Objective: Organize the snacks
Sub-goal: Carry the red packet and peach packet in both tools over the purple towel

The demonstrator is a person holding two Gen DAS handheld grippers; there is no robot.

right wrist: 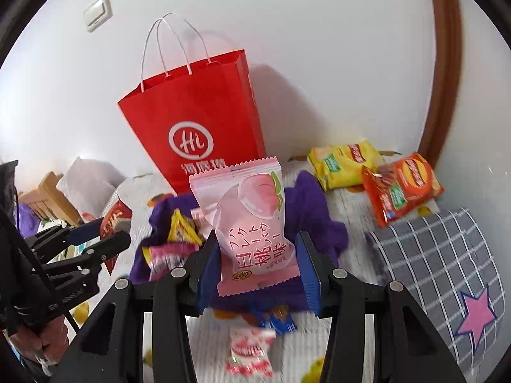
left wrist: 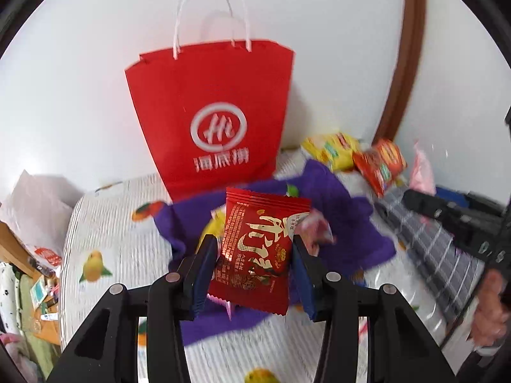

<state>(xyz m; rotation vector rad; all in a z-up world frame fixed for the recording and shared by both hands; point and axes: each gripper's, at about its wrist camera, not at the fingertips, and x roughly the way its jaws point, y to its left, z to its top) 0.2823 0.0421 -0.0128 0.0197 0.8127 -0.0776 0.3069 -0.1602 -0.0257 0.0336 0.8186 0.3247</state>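
— Blue pads (left wrist: 204, 274) of the left gripper (left wrist: 254, 271) pinch a red packet (left wrist: 255, 249) by its sides, upright, above a purple cloth (left wrist: 351, 223).

— And the right gripper (right wrist: 258, 268)?

— Clamped the same way on a pink peach packet (right wrist: 252, 220), also upright. Below it, small candies (right wrist: 250, 351) lie blurred on the striped sheet (right wrist: 335, 335).

— Where does the rest sit?

— More small packets (right wrist: 179, 239) lie on that cloth. Behind it a red bag (left wrist: 210, 118) with white handles stands against the wall (left wrist: 335, 48). To the right, a yellow chip bag (right wrist: 345, 166) and an orange one (right wrist: 402, 188) lie touching, near a checked pillow (right wrist: 440, 255).

— Do the grippers meet?

— No. From the right camera the left one (right wrist: 105, 239) shows off to the side, apart, with its red packet (right wrist: 115, 220).
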